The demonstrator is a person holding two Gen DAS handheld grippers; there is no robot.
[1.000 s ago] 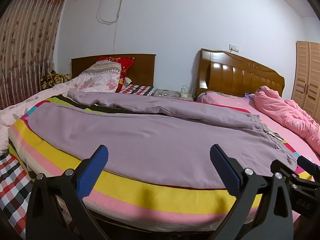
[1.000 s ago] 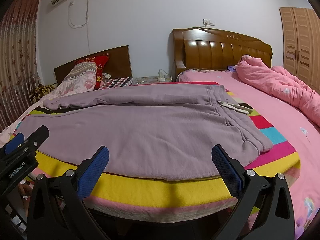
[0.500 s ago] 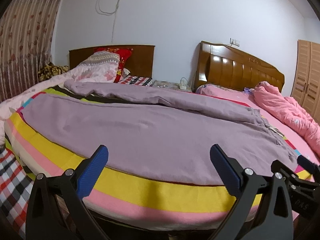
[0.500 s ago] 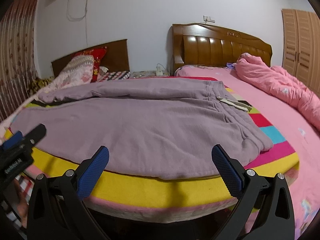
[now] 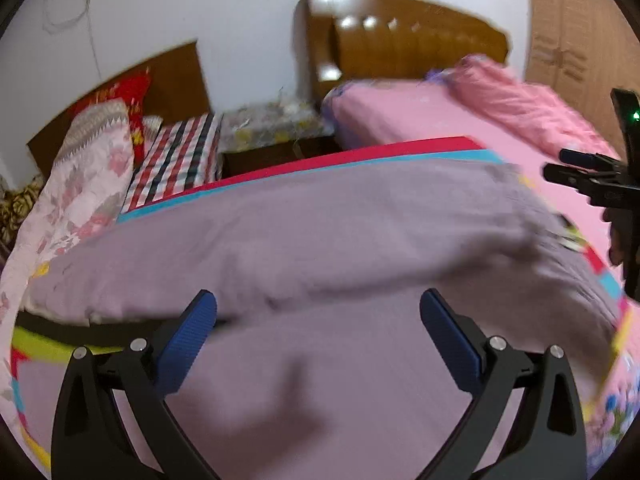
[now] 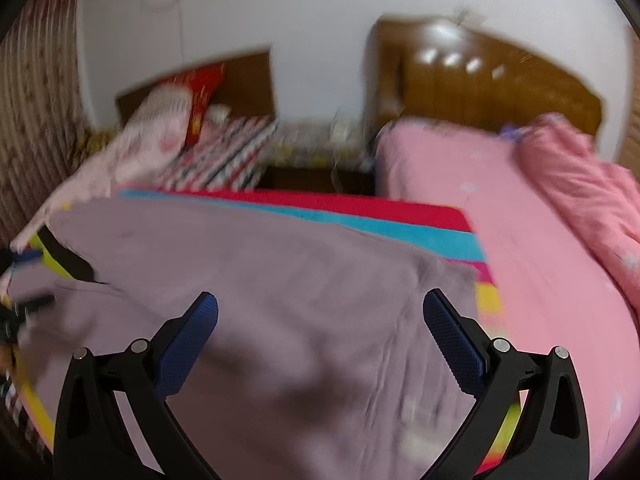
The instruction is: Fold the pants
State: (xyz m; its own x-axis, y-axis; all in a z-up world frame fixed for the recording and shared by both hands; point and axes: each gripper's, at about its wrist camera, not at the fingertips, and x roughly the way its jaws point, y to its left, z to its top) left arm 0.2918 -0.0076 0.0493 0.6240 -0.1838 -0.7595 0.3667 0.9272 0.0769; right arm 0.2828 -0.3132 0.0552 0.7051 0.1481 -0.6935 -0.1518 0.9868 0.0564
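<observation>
Two beds with wooden headboards point(image 5: 404, 36) fill the left wrist view; lilac pants point(image 5: 320, 240) lie spread across the frame centre on a striped blanket point(image 5: 360, 154), blurred. Left tongs point(image 5: 318, 312) gape wide, holding nothing. From the right wrist, the pants point(image 6: 260, 280) cover the lower left; right tongs point(image 6: 320, 314) are wide apart, empty.

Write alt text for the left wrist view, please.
An open gripper hovers over purple pants spread on a striped blanket on a bed. Behind stand a wooden headboard, pillows and a pink quilt; the picture is motion-blurred.
</observation>
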